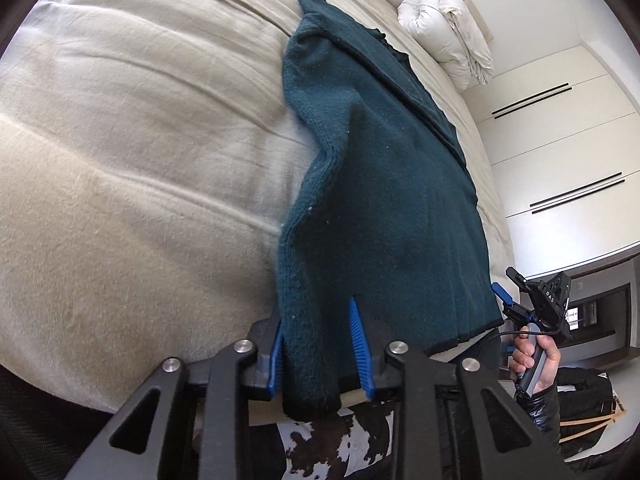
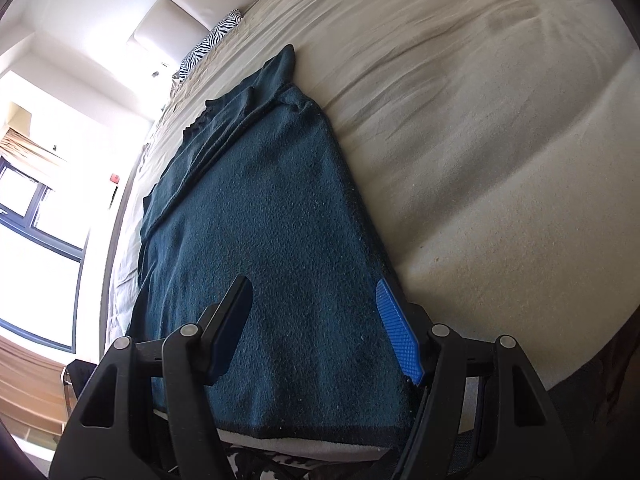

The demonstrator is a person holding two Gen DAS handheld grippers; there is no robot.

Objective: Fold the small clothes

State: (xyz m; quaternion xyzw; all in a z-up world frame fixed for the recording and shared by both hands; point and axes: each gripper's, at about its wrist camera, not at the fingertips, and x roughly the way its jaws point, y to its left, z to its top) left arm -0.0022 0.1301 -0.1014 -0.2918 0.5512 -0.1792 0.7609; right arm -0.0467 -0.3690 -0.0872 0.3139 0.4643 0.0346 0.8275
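Note:
A dark teal fleece garment [image 1: 372, 184] [image 2: 256, 220] lies lengthwise on the beige bed sheet [image 1: 140, 140], its black-trimmed hem at the near edge of the bed. My left gripper [image 1: 316, 316] is at the hem's left corner, its blue pads [image 1: 360, 340] pinching a bunched fold of the fleece, which rises in a ridge ahead of them. My right gripper [image 2: 312, 282] stands open over the hem's right part, fleece lying flat between its wide-apart fingers [image 2: 400, 336]. In the left wrist view the right gripper [image 1: 510, 286] shows at the hem's right corner, held by a hand [image 1: 532, 360].
A rolled white duvet [image 1: 444, 32] lies at the head of the bed, near a zebra-print pillow [image 2: 212, 40] and a padded headboard [image 2: 192, 4]. White wardrobe doors [image 1: 560, 140] stand to one side, a window [image 2: 32, 220] to the other. A cowhide-pattern rug [image 1: 320, 440] lies below the bed edge.

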